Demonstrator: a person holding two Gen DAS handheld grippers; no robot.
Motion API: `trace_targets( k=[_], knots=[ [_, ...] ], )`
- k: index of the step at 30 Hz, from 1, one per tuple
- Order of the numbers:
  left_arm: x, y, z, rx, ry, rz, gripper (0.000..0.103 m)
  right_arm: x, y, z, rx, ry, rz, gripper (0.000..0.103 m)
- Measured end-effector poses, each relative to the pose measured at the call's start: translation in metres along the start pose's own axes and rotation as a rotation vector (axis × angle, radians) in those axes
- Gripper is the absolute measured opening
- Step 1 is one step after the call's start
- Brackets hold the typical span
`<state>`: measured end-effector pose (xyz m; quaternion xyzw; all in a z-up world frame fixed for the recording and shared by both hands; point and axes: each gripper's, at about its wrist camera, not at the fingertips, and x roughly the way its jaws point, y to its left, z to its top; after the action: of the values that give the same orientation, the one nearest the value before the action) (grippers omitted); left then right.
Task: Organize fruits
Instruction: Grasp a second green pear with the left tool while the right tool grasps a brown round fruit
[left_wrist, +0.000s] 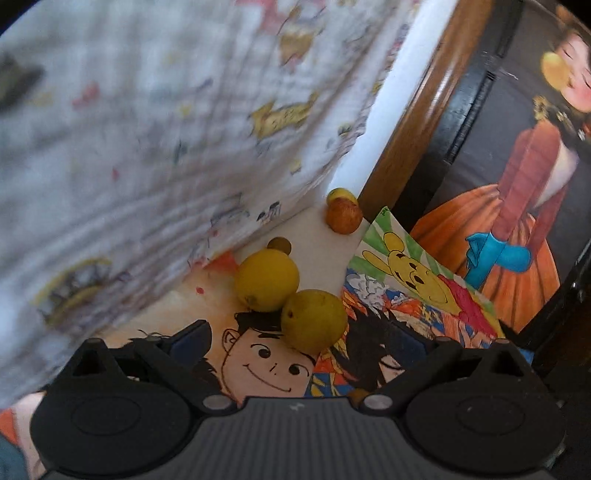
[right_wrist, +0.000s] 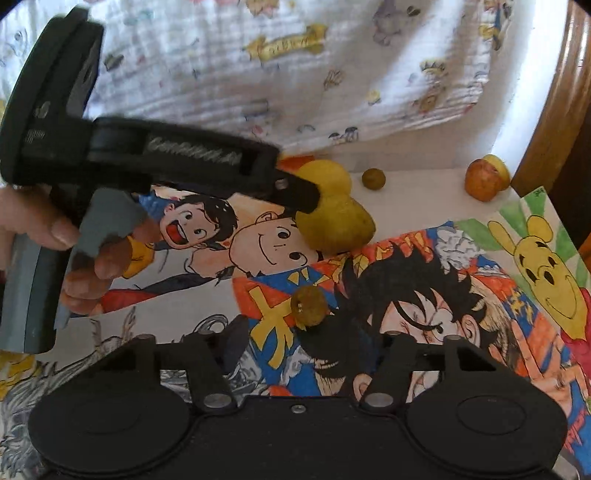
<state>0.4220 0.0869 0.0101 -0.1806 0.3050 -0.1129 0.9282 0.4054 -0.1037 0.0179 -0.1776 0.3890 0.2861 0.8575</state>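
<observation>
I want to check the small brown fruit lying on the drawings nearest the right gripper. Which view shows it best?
The right wrist view: the small brown fruit lies unobstructed just ahead of the right gripper. The left wrist view shows at most a brown sliver at its gripper's base; I cannot tell if that is it.

Two big yellow fruits (right_wrist: 334, 218), two small brown (right_wrist: 308, 305), one orange-red (right_wrist: 480, 181), one yellow half-hidden (right_wrist: 498, 166).

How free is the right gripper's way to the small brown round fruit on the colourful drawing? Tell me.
Probably yes. The small brown round fruit lies alone on the colourful drawing, just ahead of the right gripper, centred before its open jaws, nothing between.
</observation>
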Motion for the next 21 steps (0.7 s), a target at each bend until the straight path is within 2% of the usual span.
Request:
trace_targets(
  k=[2, 7, 17, 21],
  knots=[
    [0.009, 0.003, 0.002, -0.029, 0.021, -0.003, 0.100, 0.007, 0.001, 0.001, -0.010, 0.010, -0.005, 0.051],
    [0.032, 0.009, 0.005, -0.066, 0.082, -0.016, 0.094, 0.017, -0.002, 0.001, 0.001, 0.028, -0.010, 0.045],
    [0.054, 0.010, 0.009, -0.155, 0.138, -0.075, 0.085, 0.025, -0.008, 0.002, 0.001, 0.011, -0.003, 0.042],
    [0.062, 0.006, 0.012, -0.152, 0.169, -0.046, 0.080, 0.027, -0.006, 0.004, -0.021, 0.002, -0.008, 0.041]
  ],
)
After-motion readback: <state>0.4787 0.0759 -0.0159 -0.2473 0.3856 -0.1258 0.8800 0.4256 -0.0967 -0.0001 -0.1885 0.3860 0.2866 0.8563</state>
